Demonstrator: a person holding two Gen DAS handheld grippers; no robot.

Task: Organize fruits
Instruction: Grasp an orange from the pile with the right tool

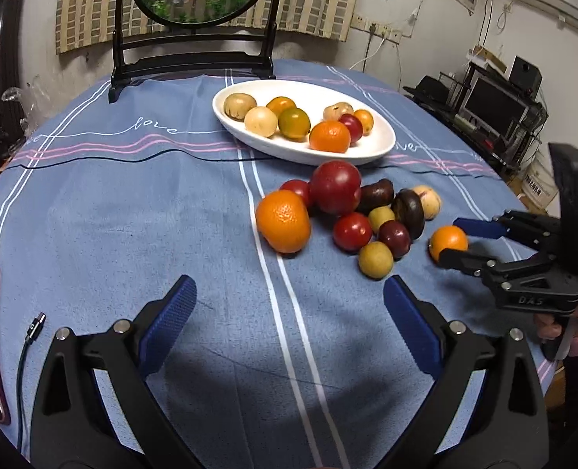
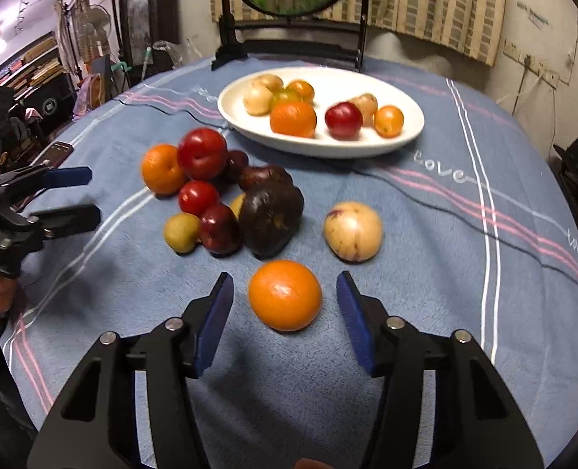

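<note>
The right gripper (image 2: 285,305) has its fingers (image 2: 216,318) released on both sides of a small orange (image 2: 285,295), not touching; squeeze it softly at the middle, then lift; the left gripper (image 1: 289,324) is wide, holding nothing; the bowl (image 2: 367,144) waits near the surface's far edge.

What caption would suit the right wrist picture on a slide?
Right gripper open around a lone orange on the blue tablecloth, loose fruit pile and white fruit dish beyond.
</note>
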